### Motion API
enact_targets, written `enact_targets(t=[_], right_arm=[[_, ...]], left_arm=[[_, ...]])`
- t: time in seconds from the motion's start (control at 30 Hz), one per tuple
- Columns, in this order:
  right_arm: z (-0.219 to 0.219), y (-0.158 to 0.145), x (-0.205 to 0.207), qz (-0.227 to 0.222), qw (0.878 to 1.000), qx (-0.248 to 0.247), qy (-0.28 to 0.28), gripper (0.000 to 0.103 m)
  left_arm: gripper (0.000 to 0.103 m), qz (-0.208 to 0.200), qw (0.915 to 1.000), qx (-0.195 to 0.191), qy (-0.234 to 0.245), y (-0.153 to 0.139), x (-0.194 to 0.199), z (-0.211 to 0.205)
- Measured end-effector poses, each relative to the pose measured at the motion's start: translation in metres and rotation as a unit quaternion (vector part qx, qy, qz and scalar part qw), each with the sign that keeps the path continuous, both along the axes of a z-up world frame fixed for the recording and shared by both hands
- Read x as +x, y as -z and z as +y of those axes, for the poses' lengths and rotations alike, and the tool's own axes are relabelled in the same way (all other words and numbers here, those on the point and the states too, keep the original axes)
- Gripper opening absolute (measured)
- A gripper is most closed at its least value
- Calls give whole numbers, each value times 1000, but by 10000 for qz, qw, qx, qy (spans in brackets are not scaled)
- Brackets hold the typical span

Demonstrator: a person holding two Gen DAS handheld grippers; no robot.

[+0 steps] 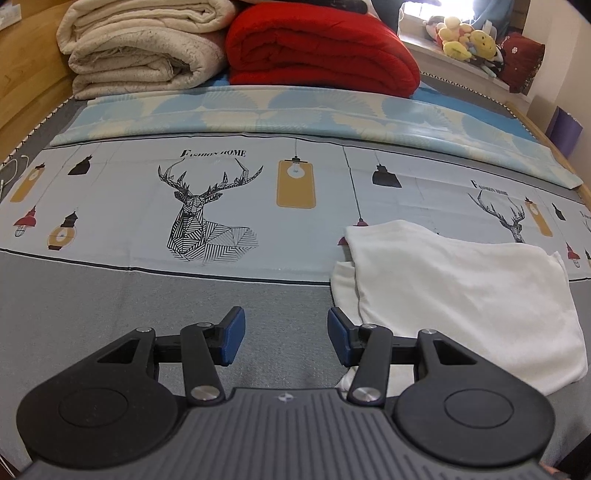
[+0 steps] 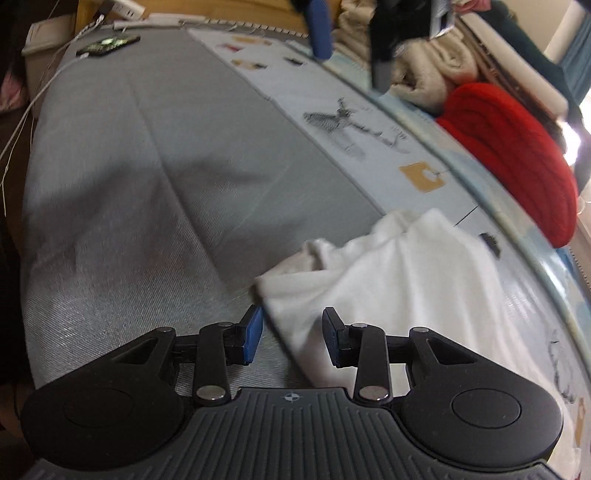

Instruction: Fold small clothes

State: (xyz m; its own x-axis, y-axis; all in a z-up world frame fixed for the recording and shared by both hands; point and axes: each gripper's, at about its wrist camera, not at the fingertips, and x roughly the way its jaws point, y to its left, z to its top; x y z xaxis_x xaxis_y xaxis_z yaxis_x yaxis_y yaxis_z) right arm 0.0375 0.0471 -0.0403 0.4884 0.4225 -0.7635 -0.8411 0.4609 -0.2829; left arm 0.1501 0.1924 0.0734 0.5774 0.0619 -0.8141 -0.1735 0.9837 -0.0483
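A white garment [image 1: 461, 295] lies crumpled and partly folded on the grey bed sheet [image 1: 110, 302], its far part over a deer-print cloth [image 1: 207, 206]. My left gripper [image 1: 286, 336] hovers open over bare sheet, just left of the garment's near-left corner, with nothing between its blue pads. In the right wrist view the white garment [image 2: 399, 280] spreads to the right. My right gripper [image 2: 291, 339] stands open low over the garment's left edge, which runs under the gap between the pads. The left gripper's fingers [image 2: 319, 33] show at the top of that view.
A folded cream blanket [image 1: 140, 48] and a red quilt [image 1: 321, 48] are stacked at the far side of the bed. Plush toys [image 1: 465, 37] sit on a sill beyond. A phone [image 2: 107, 44] with a white cable lies at the sheet's far-left corner.
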Motion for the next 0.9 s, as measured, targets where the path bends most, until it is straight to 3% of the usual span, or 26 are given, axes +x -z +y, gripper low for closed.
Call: enact_targets(t=[0.2, 0.27, 0.3, 0.33, 0.43, 0.53, 0.63, 0.77, 0.9], right_arm=[[5, 8, 3, -159, 9998, 119, 85, 37], [4, 8, 6, -128, 9997, 128, 140, 22], [4, 8, 9, -138, 9997, 114, 184, 9], [3, 6, 12, -124, 9996, 147, 227, 6], [-4, -8, 17, -18, 9983, 441, 391, 4], [-14, -30, 21, 41, 9944, 842, 638, 4], [-31, -51, 22, 54, 9894, 1195, 818, 4], [-59, -66, 22, 220, 9821, 1581, 999, 4], [-80, -77, 20, 214, 9778, 1782, 1082, 4]], left_arm=[[55, 58, 9999, -77, -89, 2, 5, 4], [55, 77, 9997, -192, -134, 3, 8, 5], [55, 89, 9995, -246, -151, 4, 9, 4], [55, 106, 9994, -291, -168, 4, 11, 3], [58, 134, 9989, -387, -209, 6, 16, -1], [60, 247, 9949, -926, -330, 13, 24, 0], [77, 515, 9801, -1833, -563, 27, 32, 8], [85, 882, 9499, -2931, -629, 51, 43, 8], [86, 1156, 9364, -3261, -593, 72, 55, -2]])
